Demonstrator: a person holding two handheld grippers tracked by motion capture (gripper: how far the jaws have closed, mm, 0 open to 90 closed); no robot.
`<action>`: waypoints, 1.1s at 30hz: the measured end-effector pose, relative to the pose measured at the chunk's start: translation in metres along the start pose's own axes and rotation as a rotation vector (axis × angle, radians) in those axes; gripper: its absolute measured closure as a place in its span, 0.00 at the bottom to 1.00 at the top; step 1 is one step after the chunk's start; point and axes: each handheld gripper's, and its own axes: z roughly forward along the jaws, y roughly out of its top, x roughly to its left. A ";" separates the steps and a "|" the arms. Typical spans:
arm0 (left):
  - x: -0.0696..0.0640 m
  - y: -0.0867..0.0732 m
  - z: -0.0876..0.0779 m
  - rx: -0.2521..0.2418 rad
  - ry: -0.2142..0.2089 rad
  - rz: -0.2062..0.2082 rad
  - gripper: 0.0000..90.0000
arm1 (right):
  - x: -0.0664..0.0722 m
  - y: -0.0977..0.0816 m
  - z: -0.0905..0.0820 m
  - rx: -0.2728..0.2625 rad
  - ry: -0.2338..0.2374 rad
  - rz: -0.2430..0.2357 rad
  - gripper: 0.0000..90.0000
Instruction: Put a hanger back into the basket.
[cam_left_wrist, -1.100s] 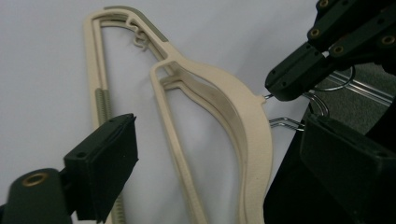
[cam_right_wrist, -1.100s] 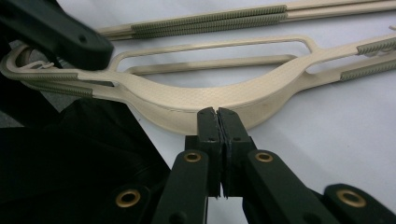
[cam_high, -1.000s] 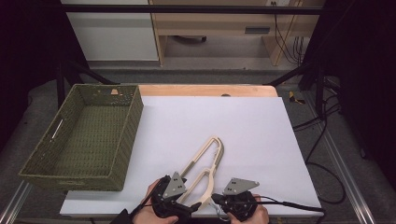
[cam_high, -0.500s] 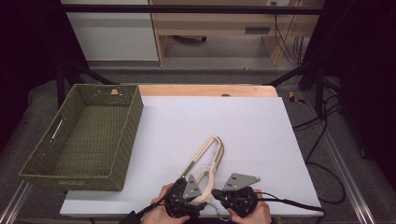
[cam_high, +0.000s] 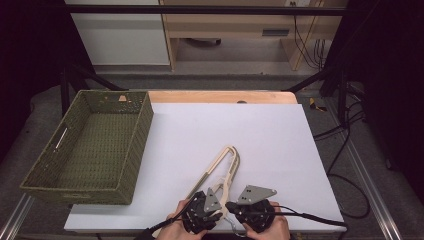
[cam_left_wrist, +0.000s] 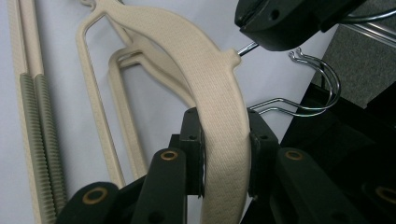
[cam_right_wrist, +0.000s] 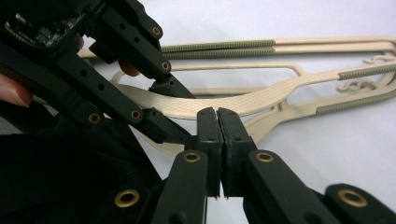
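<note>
Two cream plastic hangers lie stacked on the white table, slanting away from its near edge. My left gripper is shut across the broad curved shoulder of the top hanger, which sits between its pads. My right gripper is close beside it, jaws pressed together. In the left gripper view the right gripper sits over the thin wire neck that leaves the top hanger's stub. A chrome hook curls just below. The left gripper also appears in the right gripper view.
A green woven basket stands on the left part of the table, with nothing in it. The near table edge runs just under both hands. Cables trail off to the right over the floor.
The left hand and gripper slid right to the hangers' near end, beside the right gripper. The right gripper shifted slightly left. The hangers stayed where they were.
</note>
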 end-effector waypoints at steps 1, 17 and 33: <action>0.001 0.000 -0.001 -0.002 -0.001 -0.002 0.81 | 0.001 0.000 0.000 0.001 -0.003 0.001 0.98; 0.006 0.000 -0.018 -0.033 0.015 -0.077 0.82 | -0.047 -0.006 -0.069 -0.365 -0.165 0.124 0.56; 0.025 -0.003 -0.060 -0.097 0.086 -0.173 0.86 | -0.091 -0.041 -0.037 -0.311 -0.181 0.268 0.31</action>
